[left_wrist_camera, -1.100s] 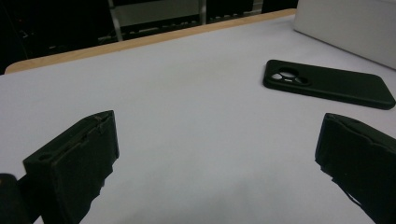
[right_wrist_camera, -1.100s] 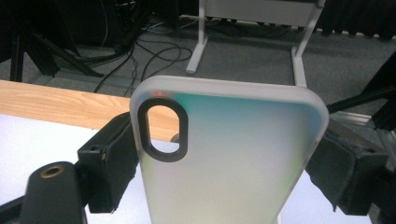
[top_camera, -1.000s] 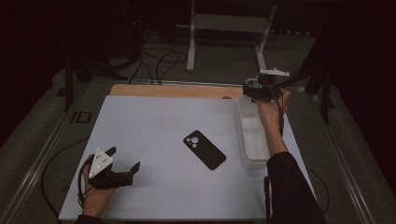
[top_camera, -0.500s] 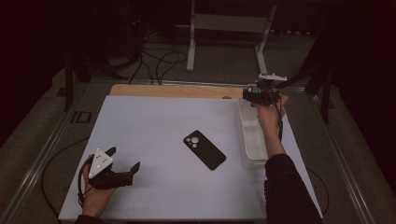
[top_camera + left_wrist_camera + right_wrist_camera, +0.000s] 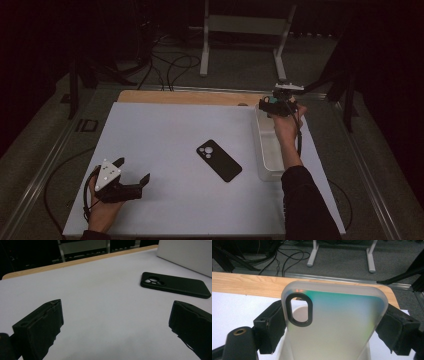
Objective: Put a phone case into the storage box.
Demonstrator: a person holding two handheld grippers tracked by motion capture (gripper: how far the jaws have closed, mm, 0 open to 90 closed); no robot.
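Note:
My right gripper [image 5: 276,106] hangs above the far end of a white bin [image 5: 265,159]. It is shut on a frosted phone case [image 5: 342,322] with a teal sheen and an oval camera hole, the jaws pressing on its two long sides. The case stands upright between the jaws of my right gripper [image 5: 334,315]. A black phone [image 5: 219,160] lies back up in the middle of the white mat. My left gripper [image 5: 133,170] rests on the mat at the front left, open, with nothing between its jaws. In its own view my left gripper [image 5: 117,312] faces the phone [image 5: 175,285].
The white mat [image 5: 170,130] covers a wooden table whose bare strip [image 5: 190,97] runs along the far edge. Beyond it are cables [image 5: 165,65] and a metal stand [image 5: 245,30] on the floor. The bin's wall [image 5: 185,252] rises behind the phone.
My right gripper has sunk a little with the case, closer to the far end of the bin. My left gripper has stayed put.

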